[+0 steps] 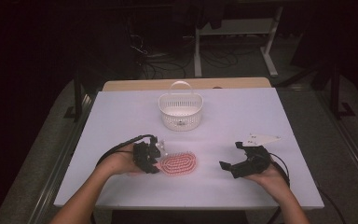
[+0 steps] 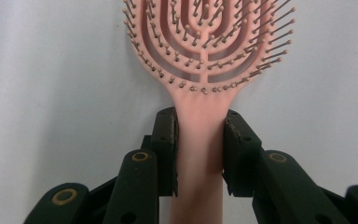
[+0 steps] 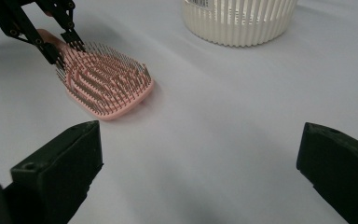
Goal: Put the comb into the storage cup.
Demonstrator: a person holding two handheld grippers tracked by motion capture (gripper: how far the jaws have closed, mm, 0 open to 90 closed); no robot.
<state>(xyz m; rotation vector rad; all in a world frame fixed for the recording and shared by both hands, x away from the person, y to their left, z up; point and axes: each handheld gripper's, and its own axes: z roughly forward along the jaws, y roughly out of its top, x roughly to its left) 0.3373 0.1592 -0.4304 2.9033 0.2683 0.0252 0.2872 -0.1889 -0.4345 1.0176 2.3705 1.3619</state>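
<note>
Hairbrush (image 2: 200,154) handle end — cut off below

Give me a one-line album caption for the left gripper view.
Black tongs closed on the handle of a pink hairbrush, bristles up, on a white table.

Pink hairbrush (image 2: 200,140); white slatted basket (image 1: 181,112); black grippers; white table (image 1: 242,121).

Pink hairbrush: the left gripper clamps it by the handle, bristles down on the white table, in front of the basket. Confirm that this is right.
One detail is wrong: the pink hairbrush lies bristles up, not down; the left gripper view shows the bristle tips pointing toward the camera. The rest holds: the left gripper is shut on its handle, on the white table, with the white basket farther back in the high view.
</note>
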